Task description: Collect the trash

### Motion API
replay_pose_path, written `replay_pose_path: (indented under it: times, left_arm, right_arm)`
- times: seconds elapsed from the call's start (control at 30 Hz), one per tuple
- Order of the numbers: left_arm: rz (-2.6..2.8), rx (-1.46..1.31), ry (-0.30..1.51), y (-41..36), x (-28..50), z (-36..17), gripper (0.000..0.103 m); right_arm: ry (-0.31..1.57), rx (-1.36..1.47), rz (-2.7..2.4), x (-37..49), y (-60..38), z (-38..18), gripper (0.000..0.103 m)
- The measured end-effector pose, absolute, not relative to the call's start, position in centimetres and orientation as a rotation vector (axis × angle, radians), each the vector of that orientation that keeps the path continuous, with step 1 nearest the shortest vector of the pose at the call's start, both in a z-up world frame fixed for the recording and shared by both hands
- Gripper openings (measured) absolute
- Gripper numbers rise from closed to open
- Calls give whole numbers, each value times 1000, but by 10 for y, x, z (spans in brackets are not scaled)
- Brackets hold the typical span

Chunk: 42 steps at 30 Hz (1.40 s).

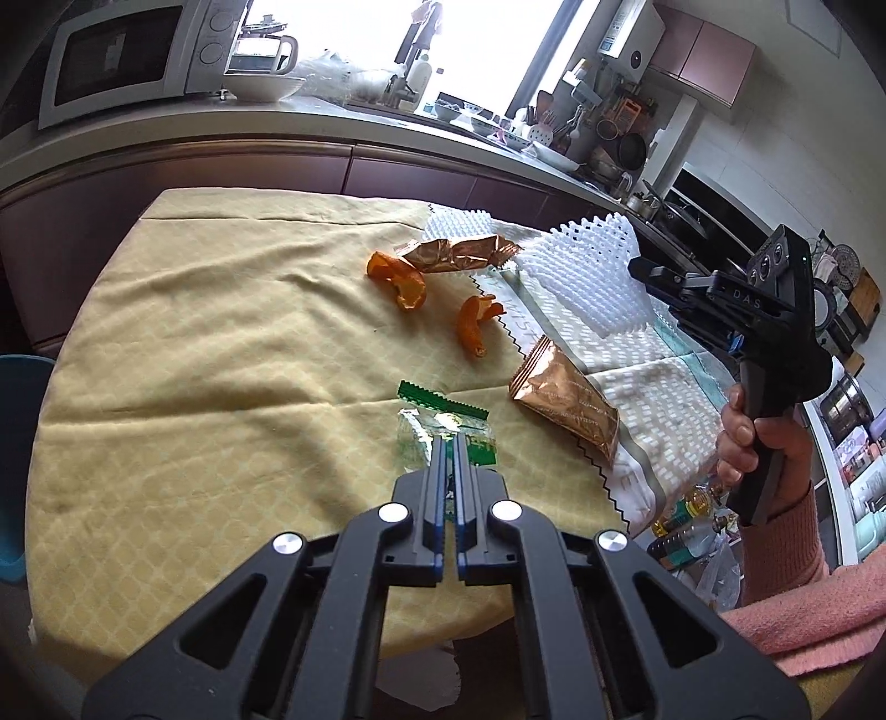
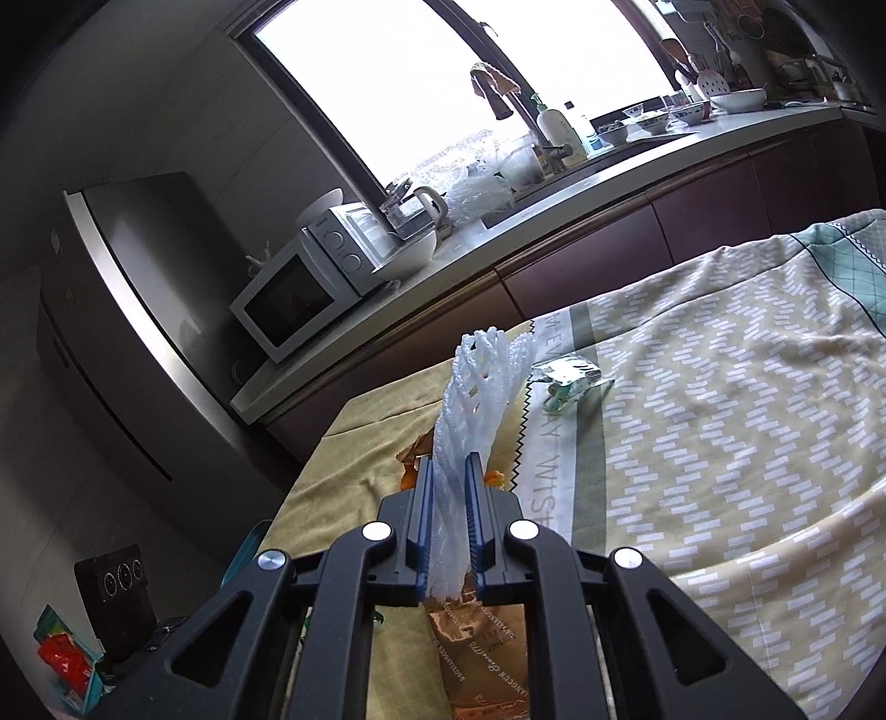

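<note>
While the left gripper (image 1: 449, 443) is clenched on a green-and-clear wrapper (image 1: 437, 426) at the near side of the table, its two black fingers pinch the wrapper's near edge with almost no gap between the blue pads, and the rest of the wrapper, with its serrated green strip, sticks out past the fingertips above the yellow tablecloth (image 1: 221, 343). Just to the right of it a copper-coloured snack packet (image 1: 565, 404) lies across the zigzag edge where the yellow cloth meets a white-patterned cloth (image 1: 653, 387). Farther in, two pieces of orange peel (image 1: 398, 279) lie on the yellow cloth, the smaller (image 1: 477, 321) nearer the cloth's seam, and behind them a second, crumpled copper packet (image 1: 459, 253) rests with a small piece of white foam netting (image 1: 457, 224) just behind it. Off to the right, a person's hand (image 1: 747, 437) in a pink sleeve holds the right gripper (image 2: 449, 465), which is grasping a large white foam net sleeve (image 2: 470, 410); in the right wrist view the net is squeezed between the pads and stands up beyond the fingertips, raised off the table. Beyond it in that view a small silvery wrapper (image 2: 570, 376) lies on the patterned cloth. At the back runs a kitchen counter (image 1: 354, 119) with a microwave (image 1: 127, 55), a white bowl (image 1: 266, 86) and a glass jug (image 1: 266, 47), under a bright window (image 2: 443, 83).
</note>
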<state>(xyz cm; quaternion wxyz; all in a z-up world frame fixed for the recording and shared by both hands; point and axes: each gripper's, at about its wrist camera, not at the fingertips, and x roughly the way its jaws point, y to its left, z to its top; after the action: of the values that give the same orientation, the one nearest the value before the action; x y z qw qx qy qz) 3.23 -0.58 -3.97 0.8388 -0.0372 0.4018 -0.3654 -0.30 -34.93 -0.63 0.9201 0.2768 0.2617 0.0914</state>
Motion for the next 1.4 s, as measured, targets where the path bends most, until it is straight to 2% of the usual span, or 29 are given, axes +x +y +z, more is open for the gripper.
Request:
replay_pose_path:
  times: [0.03, 0.07, 0.13, 0.3, 0.4, 0.47, 0.5, 0.53, 0.57, 0.83, 1.4]
  left_arm:
    - [-786, -84, 865, -6, 33, -42, 5]
    - [-785, -85, 876, -7, 33, -44, 18]
    - [-779, -77, 891, -9, 32, -50, 34]
    - [-805, -86, 942, -20, 38, -64, 41]
    - [-788, -89, 967, -25, 45, -73, 39]
    - [-801, -103, 979, -27, 47, -76, 24]
    - [-798, -108, 977, -26, 49, -77, 22]
    - [-794, -109, 972, -25, 49, -77, 12]
    - [-793, -110, 963, -24, 48, -75, 8]
    - [-780, -111, 901, -10, 40, -59, 1]
    - [-601, -149, 792, 70, 39, -24, 1]
  right_arm:
    - [539, 570, 194, -3, -348, -6, 10]
    - [540, 573, 200, -3, -347, -7, 10]
    - [542, 572, 207, -4, -345, -7, 10]
    - [543, 570, 227, -8, -341, -6, 10]
    - [545, 568, 242, -10, -338, -6, 10]
    - [547, 562, 256, -11, -334, -5, 10]
    - [547, 556, 267, -11, -331, -5, 10]
    - [547, 552, 277, -11, -329, -4, 10]
    - [545, 549, 286, -11, -327, -4, 10]
    - [568, 547, 376, -2, -302, -7, 10]
    - [635, 535, 583, 46, -222, -9, 10]
